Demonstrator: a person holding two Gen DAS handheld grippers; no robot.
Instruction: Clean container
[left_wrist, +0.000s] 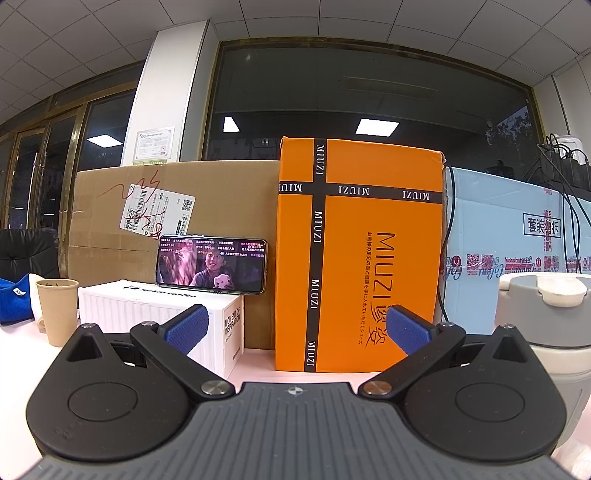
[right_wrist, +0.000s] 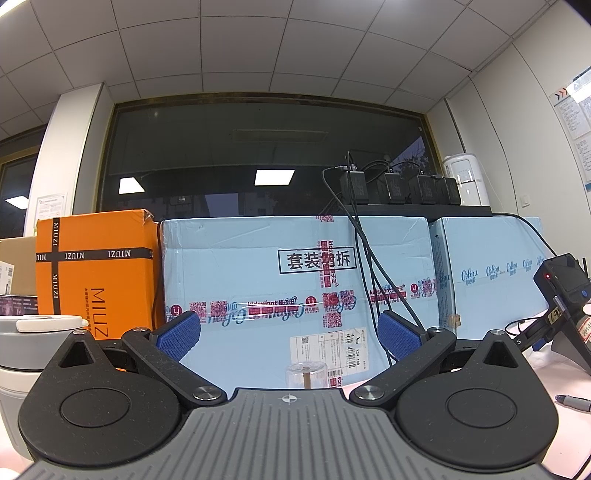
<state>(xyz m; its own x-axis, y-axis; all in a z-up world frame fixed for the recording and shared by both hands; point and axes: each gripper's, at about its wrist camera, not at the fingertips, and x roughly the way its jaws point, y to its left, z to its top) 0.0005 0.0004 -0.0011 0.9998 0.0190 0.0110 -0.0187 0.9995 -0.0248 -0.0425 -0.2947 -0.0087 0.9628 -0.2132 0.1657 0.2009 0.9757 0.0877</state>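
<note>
I note both claws spread wide and holding nothing: left claw (left_wrist: 295, 328), right claw (right_wrist: 289, 334). The grey lidded container (left_wrist: 546, 332) stands on the counter (left_wrist: 258, 363) between them, right of my left claw, near the orange MIUZI box (left_wrist: 369, 258).

both wrist views sit low, facing boxes, sharing the orange box (left_wrist: 360, 254).

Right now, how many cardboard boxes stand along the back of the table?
4: a brown box at far left, an orange box beside it, then a light blue box and a second light blue box at right. More may be hidden.
</note>
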